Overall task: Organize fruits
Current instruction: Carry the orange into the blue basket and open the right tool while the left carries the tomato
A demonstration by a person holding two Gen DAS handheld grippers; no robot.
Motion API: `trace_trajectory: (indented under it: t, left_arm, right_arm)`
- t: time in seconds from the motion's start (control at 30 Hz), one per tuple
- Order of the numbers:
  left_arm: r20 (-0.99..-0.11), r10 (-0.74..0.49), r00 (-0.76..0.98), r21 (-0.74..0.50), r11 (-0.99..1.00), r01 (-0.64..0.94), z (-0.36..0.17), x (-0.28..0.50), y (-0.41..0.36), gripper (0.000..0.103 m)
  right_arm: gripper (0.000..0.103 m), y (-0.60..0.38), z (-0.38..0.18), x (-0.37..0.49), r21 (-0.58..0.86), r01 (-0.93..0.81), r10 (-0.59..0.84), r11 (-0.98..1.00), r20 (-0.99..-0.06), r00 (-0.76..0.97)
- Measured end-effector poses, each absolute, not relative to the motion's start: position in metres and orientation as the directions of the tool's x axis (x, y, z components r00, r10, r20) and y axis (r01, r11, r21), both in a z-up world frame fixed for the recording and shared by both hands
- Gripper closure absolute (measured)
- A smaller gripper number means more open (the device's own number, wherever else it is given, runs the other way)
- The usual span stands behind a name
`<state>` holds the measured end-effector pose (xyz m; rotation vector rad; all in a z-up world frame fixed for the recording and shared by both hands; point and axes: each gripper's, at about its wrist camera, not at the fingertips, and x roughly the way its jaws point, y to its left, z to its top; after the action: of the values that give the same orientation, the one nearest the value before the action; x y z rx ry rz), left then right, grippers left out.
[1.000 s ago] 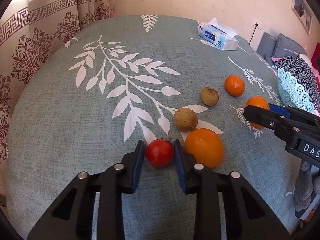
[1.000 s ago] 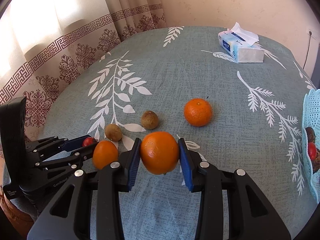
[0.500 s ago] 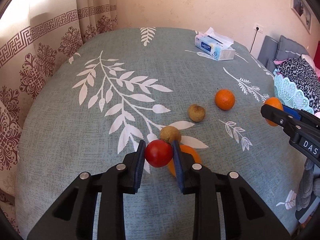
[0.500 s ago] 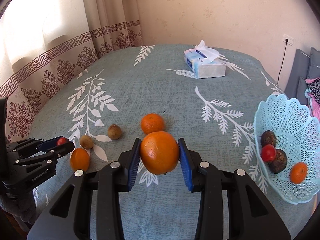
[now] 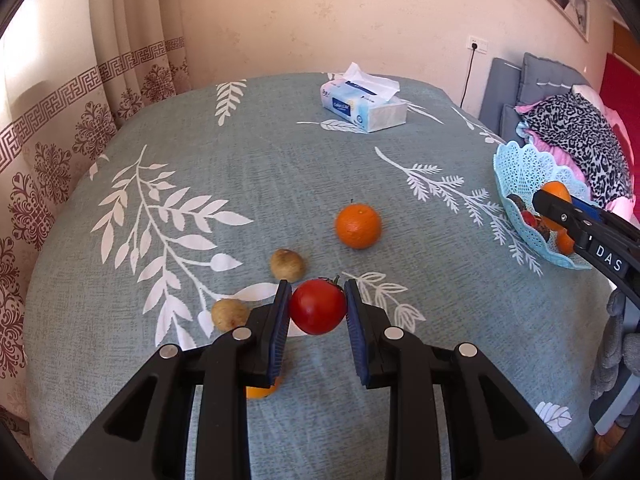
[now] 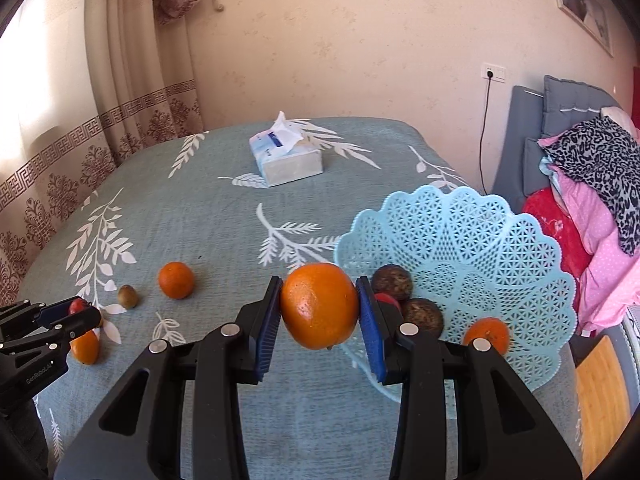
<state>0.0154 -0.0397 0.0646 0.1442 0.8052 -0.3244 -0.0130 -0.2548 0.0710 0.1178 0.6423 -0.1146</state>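
Note:
My left gripper [image 5: 317, 307] is shut on a red tomato [image 5: 318, 306] and holds it above the table. My right gripper [image 6: 319, 307] is shut on a large orange [image 6: 319, 305], held at the near left rim of the light blue lattice basket [image 6: 472, 236]. The basket holds two dark brown fruits [image 6: 391, 282], a small orange [image 6: 486, 334] and a red fruit partly hidden by my finger. On the cloth lie a tangerine [image 5: 357, 226], two brown fruits [image 5: 287, 265] and an orange [image 5: 261, 392] mostly hidden under my left finger.
A tissue box [image 5: 363, 104] stands at the far side of the teal leaf-print tablecloth [image 5: 168, 264]. Curtains [image 5: 56, 128] hang on the left. A grey sofa with piled clothes [image 6: 592, 184] is behind the basket on the right.
Both grippers rose and swung right with their fruit. The right gripper brought the orange up to the basket rim. The left gripper carried the tomato away from the lying orange.

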Motion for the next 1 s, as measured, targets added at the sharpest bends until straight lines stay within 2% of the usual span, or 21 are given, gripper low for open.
trace_trajectory:
  t: [0.33,1.0]
  left_arm:
    - [-0.725,-0.269,0.634,0.022,0.911,0.412,0.069,0.016,-0.087,0.076]
    - [-0.718,-0.336,0.610,0.030,0.860,0.509,0.074,0.023,-0.155,0.076]
  right_arm:
    - [0.065,-0.295,0.067,-0.024,0.079,0.242,-0.149,0.967,-0.595,0.790]
    - [0.063,-0.334,0.064,-0.033,0.120,0.329,-0.199,0.937,-0.590,0.783]
